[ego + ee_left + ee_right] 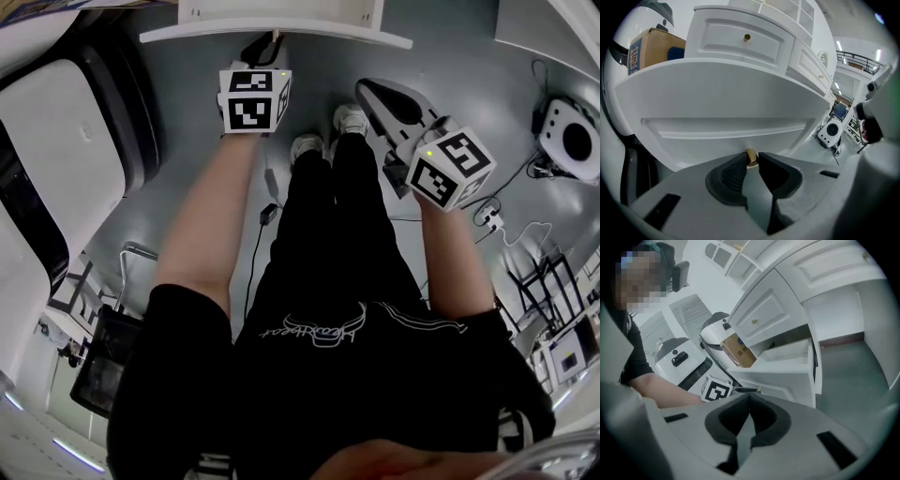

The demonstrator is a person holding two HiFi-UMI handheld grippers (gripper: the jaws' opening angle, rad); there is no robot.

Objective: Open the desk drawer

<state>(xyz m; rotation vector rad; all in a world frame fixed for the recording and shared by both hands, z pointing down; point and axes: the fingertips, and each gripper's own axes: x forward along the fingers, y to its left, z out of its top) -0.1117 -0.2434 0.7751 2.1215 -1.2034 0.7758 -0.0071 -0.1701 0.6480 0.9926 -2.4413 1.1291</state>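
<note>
White drawer (206,32) front edge runs along the top of the head view, over grey floor (187,169). Left arm reaches straight forward, bare forearm, left gripper (270,45) tip at the drawer's edge, marker cube (253,101) facing up. Right arm is bent a little outward. The right gripper (370,94) is held over the floor, angled up-left, well apart from the drawer and just beside the person's white shoes (328,131). A white machine (572,141) with cables sits on the floor at far right.

Left gripper view: jaws clamped on the small brass knob (751,157), one dark pad on each side and pressing it. The knob sits at the centre of the wide curved drawer front, which fills the middle of the view. Above it, the table (806,61) shows a smaller upper drawer (736,44) with its own brass knob, closed. A cardboard box (651,47) is at upper left.

Right gripper view: jaws together, nothing between them, pointing toward the table from the side. The drawer stands partly out of the table, inside visible. The left gripper's cube and forearm are at the drawer's front. The cardboard box sits behind the drawer.
</note>
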